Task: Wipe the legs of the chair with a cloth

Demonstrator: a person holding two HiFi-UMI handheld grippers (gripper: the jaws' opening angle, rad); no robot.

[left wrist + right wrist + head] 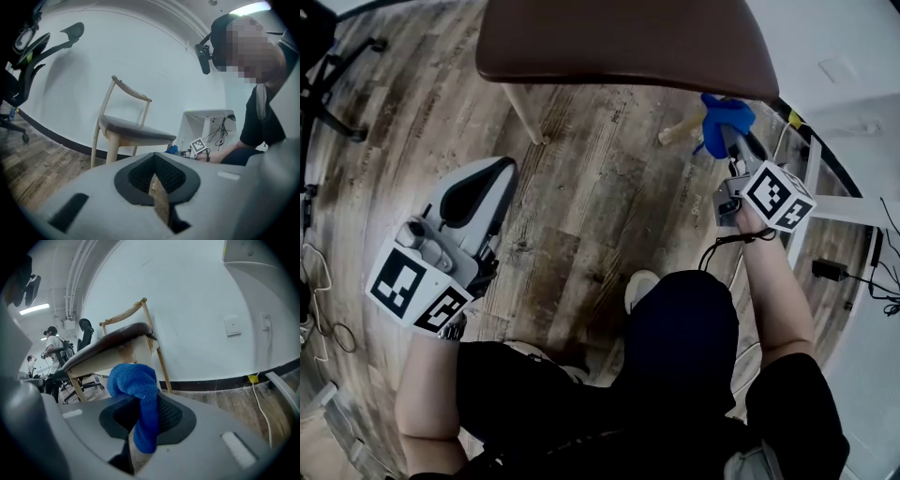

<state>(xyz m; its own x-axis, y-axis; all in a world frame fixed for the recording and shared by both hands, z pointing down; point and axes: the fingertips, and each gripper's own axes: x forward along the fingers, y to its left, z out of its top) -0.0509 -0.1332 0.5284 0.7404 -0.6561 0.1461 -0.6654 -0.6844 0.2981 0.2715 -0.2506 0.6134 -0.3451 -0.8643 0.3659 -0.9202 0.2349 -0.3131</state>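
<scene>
The wooden chair has a dark brown seat [628, 42] and pale legs [525, 112]. My right gripper [727, 136] is shut on a blue cloth [724, 117] that is held close to the lower end of the chair's right-hand front leg [680, 131]. In the right gripper view the cloth [140, 394] hangs out between the jaws of my right gripper [140, 420], just below the seat [108, 350]. My left gripper [473, 192] hovers low over the floor at the left, shut and empty, apart from the chair. From the left gripper view, past my left gripper [157, 180], the whole chair [136, 131] stands ahead.
A black office chair [328, 75] stands at the far left. A white desk [206, 122] with cables [881, 281] is to the right. A cable [260, 404] runs along the wood floor by the wall. People [51, 350] stand in the background.
</scene>
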